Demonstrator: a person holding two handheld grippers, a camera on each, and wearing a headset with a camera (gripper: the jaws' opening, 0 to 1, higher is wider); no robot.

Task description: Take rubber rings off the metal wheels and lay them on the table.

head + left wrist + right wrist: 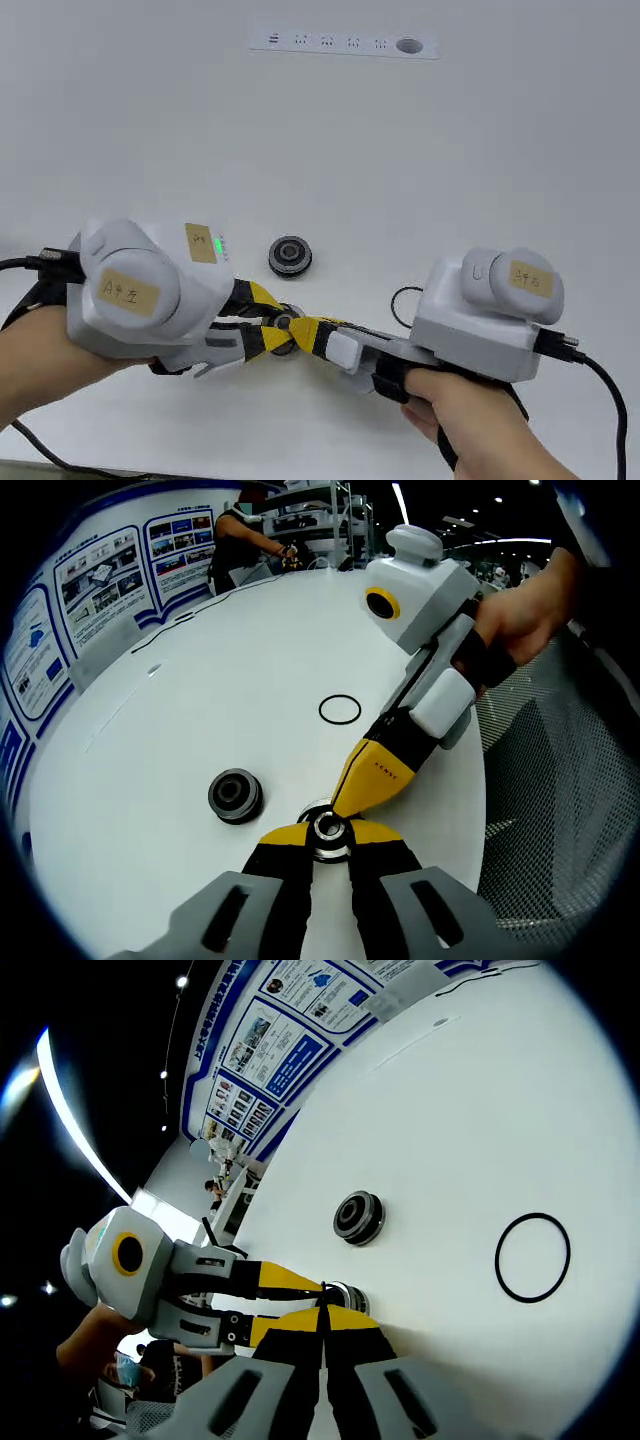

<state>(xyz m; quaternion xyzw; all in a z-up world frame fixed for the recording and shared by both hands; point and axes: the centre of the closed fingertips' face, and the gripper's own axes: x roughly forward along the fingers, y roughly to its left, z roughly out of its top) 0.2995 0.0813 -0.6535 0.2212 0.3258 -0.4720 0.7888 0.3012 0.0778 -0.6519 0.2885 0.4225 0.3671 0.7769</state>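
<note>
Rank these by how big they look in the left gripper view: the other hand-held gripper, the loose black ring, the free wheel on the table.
1. Right hand-held gripper, by far the largest.
2. Free wheel.
3. Loose ring, close to the wheel in width. It lies farther from the camera, so the order of these two is unsure.

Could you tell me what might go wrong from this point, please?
The wheel is clamped in the left gripper, and the shut tips of the right gripper meet its rim: they may slip off the rubber. A hard pull might also tug the wheel free, knocking the second wheel or the ring already lying on the table.
</note>
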